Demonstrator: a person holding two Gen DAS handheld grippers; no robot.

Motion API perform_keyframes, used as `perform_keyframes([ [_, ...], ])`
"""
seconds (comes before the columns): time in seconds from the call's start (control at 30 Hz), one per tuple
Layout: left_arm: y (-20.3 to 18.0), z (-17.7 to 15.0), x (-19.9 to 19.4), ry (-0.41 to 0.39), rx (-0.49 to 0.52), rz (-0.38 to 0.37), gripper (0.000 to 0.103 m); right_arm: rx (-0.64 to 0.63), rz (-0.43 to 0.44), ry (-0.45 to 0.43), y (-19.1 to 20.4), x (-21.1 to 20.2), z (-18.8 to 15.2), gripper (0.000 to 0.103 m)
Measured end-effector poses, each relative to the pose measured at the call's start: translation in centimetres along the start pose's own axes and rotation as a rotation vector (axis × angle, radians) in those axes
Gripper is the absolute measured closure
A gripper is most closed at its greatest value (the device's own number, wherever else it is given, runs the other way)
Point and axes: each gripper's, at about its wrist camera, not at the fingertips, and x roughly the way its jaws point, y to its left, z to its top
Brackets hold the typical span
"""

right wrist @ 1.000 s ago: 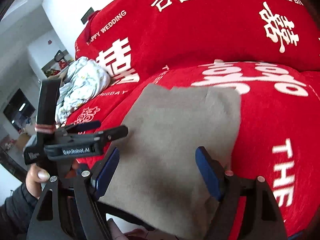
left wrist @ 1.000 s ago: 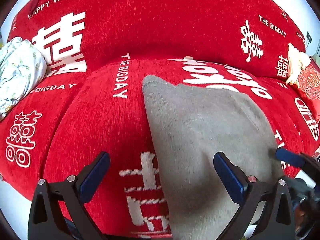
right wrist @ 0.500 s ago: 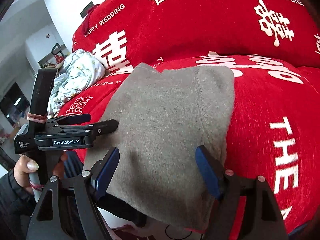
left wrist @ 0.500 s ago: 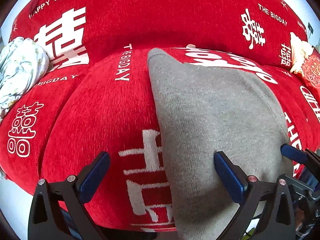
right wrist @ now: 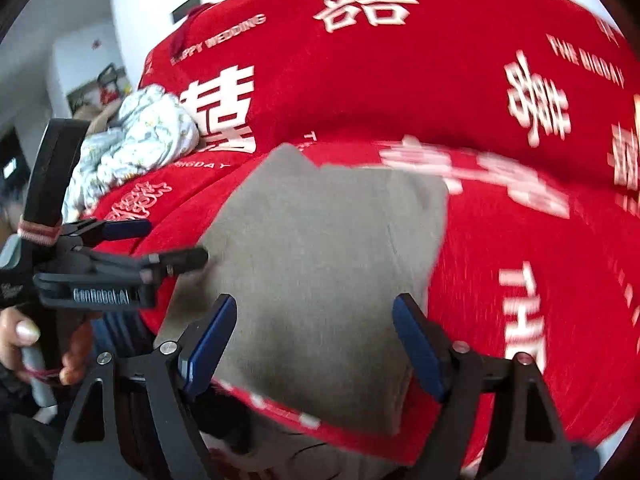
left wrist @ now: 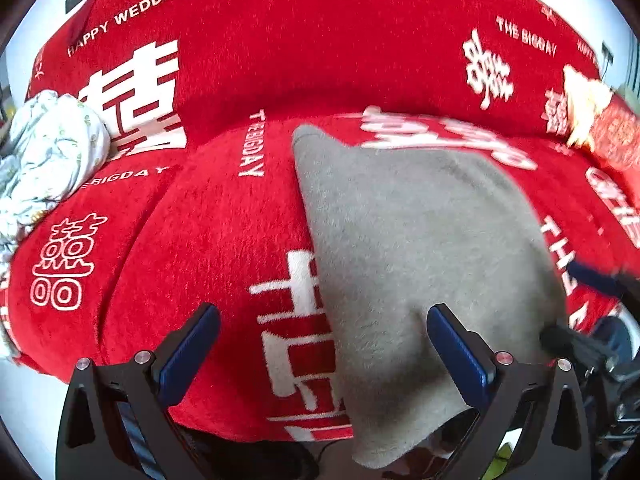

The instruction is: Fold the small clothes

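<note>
Sofa (left wrist: 224, 240) covered in a red throw with white double-happiness characters and the words "HAPPY WEDDING" and "THE BIGDAY".

Far left end of the seat: a crumpled white floral cloth (left wrist: 48, 152) against the backrest, well apart from the work item.

Left gripper (left wrist: 324, 350): jaws released and spread wide, nothing pinched. Its left pad hangs over bare red throw; its right pad (left wrist: 460, 360) sits over the grey cloth near the front edge. In the right wrist view this gripper (right wrist: 160, 246) comes in from the left, held by a hand (right wrist: 24, 340), with its tip at the grey cloth's left edge; contact cannot be judged through the blur.

Grey knit garment (left wrist: 420, 248): folded into a rough rectangle, lying flat mid-seat, its near end draped over the sofa's front edge.

Right gripper (right wrist: 316, 346): jaws opening, pads apart and clear of the fabric, poised above the garment's near end by the front edge.

Far right end of the seat: a red and cream cushion (left wrist: 604, 124).
</note>
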Motion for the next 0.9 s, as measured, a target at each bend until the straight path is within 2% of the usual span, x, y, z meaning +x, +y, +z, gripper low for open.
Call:
perform_keyframes([
  [0.03, 0.0, 0.0, 0.7, 0.023, 0.004, 0.012, 0.0, -0.006, 0.004, 0.014, 0.0, 0.6, 0.5, 0.02],
  [0.17, 0.4, -0.2, 2.1, 0.053, -0.026, -0.026, 0.0, 0.058, 0.011, 0.121, -1.8, 4.7, 1.6, 0.02],
  [0.23, 0.0, -0.1, 2.1, 0.049, -0.015, -0.02, 0.0, 0.078, 0.025, 0.101, -2.4, 5.3, 2.0, 0.019],
  [0.37, -0.5, -0.1, 2.5, 0.05, 0.0, 0.004, 0.0, 0.046, 0.011, 0.131, -1.9, 6.3, 2.6, 0.013],
  [0.47, 0.1, 0.1, 2.5, 0.064, -0.038, -0.035, 0.0, 0.075, 0.007, 0.146, -2.0, 6.1, 3.1, 0.012],
  [0.53, 0.2, 0.2, 1.7, 0.053, -0.045, -0.029, 0.0, 0.12, 0.001, 0.118, -2.0, 4.6, 3.0, 0.012],
  [0.6, -0.1, 0.2, 0.6, 0.015, -0.023, 0.014, 0.0, 0.151, -0.038, 0.058, -1.7, 2.5, 2.8, 0.012],
  [0.7, -0.5, 0.4, -2.3, -0.105, -0.016, 0.056, 0.0, 0.143, -0.117, -0.064, -0.8, -0.8, 1.9, 0.007],
  [0.87, -0.6, -0.1, -5.5, -0.207, -0.072, 0.059, 0.0, 0.123, -0.216, -0.143, 0.0, -3.9, 1.0, 0.007],
  [0.9, -0.8, -0.5, -6.1, -0.25, -0.091, 0.067, 0.0, 0.137, -0.224, -0.163, 0.1, -4.5, 0.6, 0.007],
])
